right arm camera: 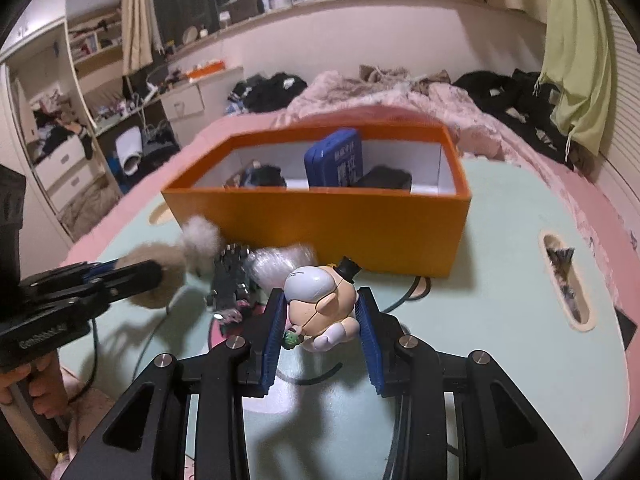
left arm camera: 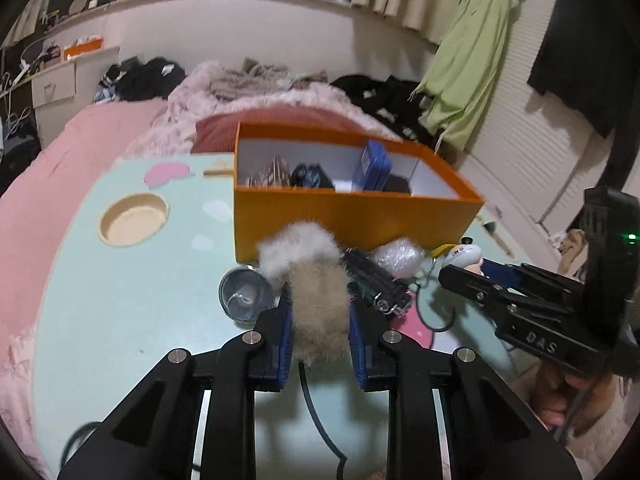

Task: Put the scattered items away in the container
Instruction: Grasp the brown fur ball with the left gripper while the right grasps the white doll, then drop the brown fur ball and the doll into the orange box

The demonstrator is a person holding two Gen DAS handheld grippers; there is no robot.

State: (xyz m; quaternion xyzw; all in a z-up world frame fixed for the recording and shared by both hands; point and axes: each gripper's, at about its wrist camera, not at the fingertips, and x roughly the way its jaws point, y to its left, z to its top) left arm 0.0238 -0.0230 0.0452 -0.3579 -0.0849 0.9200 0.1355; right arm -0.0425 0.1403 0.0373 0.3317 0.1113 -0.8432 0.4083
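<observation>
My left gripper (left arm camera: 318, 312) is shut on a brown and white fluffy pom-pom (left arm camera: 316, 300), held in front of the orange box (left arm camera: 352, 220). My right gripper (right arm camera: 322, 312) is shut on a small figurine (right arm camera: 320, 304) with a white head and a black top hat, held just before the orange box (right arm camera: 320, 220). The box holds a blue case (right arm camera: 336, 160) and dark items. On the table in front of the box lie a black hair clip (left arm camera: 380, 284), a clear plastic-wrapped ball (left arm camera: 396, 256) and a small glass jar (left arm camera: 244, 294).
The pale green lap table (left arm camera: 120, 312) has a round cup recess (left arm camera: 134, 220) at the left and a slot (right arm camera: 566, 280) at the right. A black cable (left arm camera: 316, 412) runs across it. A pink bed with piled clothes lies behind.
</observation>
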